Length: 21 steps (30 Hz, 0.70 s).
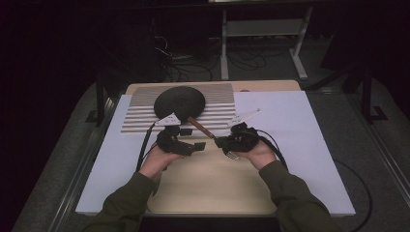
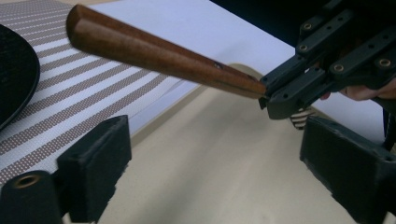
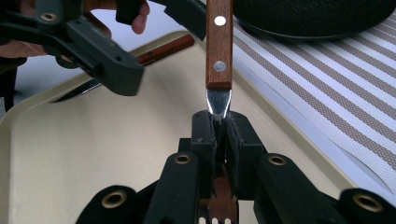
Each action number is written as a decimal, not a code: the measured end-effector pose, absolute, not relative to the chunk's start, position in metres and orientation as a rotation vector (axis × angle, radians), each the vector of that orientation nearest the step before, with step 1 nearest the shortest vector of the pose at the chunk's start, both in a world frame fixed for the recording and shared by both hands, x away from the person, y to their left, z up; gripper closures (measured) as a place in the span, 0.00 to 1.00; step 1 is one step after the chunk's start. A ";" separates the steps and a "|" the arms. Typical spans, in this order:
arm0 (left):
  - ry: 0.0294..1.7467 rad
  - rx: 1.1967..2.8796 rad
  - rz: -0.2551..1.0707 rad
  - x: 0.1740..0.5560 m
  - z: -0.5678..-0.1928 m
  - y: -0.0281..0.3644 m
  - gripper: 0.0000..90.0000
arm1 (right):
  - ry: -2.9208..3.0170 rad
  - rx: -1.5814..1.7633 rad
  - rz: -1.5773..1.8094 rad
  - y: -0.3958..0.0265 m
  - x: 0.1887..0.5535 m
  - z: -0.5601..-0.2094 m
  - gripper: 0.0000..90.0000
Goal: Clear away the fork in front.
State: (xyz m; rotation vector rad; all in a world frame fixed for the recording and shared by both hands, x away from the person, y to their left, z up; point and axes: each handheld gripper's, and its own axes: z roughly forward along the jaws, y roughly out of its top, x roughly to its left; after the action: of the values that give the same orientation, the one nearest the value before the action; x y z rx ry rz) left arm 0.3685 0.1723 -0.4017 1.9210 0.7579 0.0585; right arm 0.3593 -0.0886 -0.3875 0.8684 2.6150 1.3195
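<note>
Gripping a fork by its neck

Clamping the metal neck of a wooden-handled fork (image 3: 219, 44), the right gripper (image 3: 219, 122) sits at centre frame above the beige tray (image 1: 212, 186). Left gripper (image 2: 212, 154) hangs with jaws wide, holding nothing, beside the handle.

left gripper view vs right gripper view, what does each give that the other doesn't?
Left gripper view alone: the wooden handle's free butt end and the open left gripper.

Right gripper view alone: the handle's two rivets, the metal neck clamped in the right gripper, fork tines below, and a knife on the tray.

Both: handle, black pan, striped mat.
</note>
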 end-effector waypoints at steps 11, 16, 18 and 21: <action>0.809 1.845 0.010 0.372 -0.400 0.177 0.27 | 2.608 0.853 1.345 -0.079 0.357 -0.391 0.90; 0.817 1.821 -0.021 0.373 -0.400 0.177 0.35 | 2.607 0.846 1.350 -0.074 0.356 -0.392 0.90; 0.820 1.814 -0.029 0.374 -0.400 0.177 0.39 | 2.605 0.843 1.354 -0.073 0.356 -0.392 0.90; 0.827 1.802 -0.038 0.375 -0.400 0.178 0.44 | 2.603 0.840 1.359 -0.071 0.355 -0.393 0.90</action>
State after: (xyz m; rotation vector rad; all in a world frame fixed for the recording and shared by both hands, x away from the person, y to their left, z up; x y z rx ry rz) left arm 0.3748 0.1783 -0.4004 1.8024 0.8269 -0.0381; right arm 0.3554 -0.0710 -0.3926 0.8403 2.6032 1.3586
